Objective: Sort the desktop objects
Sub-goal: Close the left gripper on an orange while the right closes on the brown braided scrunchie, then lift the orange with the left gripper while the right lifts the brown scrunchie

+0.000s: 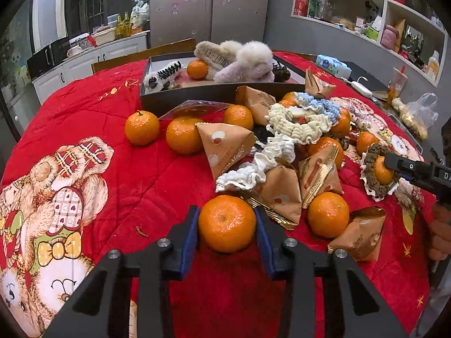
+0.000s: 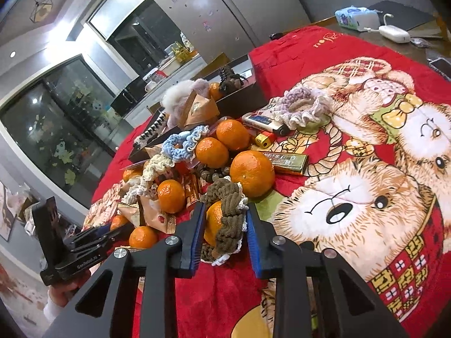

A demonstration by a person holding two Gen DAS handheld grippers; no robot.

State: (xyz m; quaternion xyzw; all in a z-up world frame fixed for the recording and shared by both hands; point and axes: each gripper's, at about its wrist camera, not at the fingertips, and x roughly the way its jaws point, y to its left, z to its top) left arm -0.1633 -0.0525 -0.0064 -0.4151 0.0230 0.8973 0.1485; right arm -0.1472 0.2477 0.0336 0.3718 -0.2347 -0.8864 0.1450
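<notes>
Closest in the left wrist view, the left hand-held gripper (image 1: 227, 225) is clamped on a tangerine (image 1: 227, 223) at the lower centre of the frame, its blue pads touching the smooth, glossy, round peel on both sides. That waxy curve looks easy to lose: if the pads sit below the widest part, I judge the fruit could squirt out on lifting and roll across the soft red quilt (image 1: 126, 174) covering the counter.

In the right wrist view, the right hand-held gripper (image 2: 225, 225) is closed on a brown knitted scrunchie (image 2: 228, 217) that rings a second tangerine (image 2: 212, 221), low in the centre. Being floppy and ribbed with a white lace edge, the fabric may drag the fruit up with it, or slip off and drop it.

Just beyond, stiff paper pyramid packets (image 1: 225, 146) with crisp folds lean against more fruit and frilly scrunchies; a careless lift could topple this pile.

Farther back, at upper centre, a dark, shallow box (image 1: 197, 95) with rigid walls already holds fluffy hair clips (image 1: 242, 59) and one tangerine, which looks like the sorting destination.
</notes>
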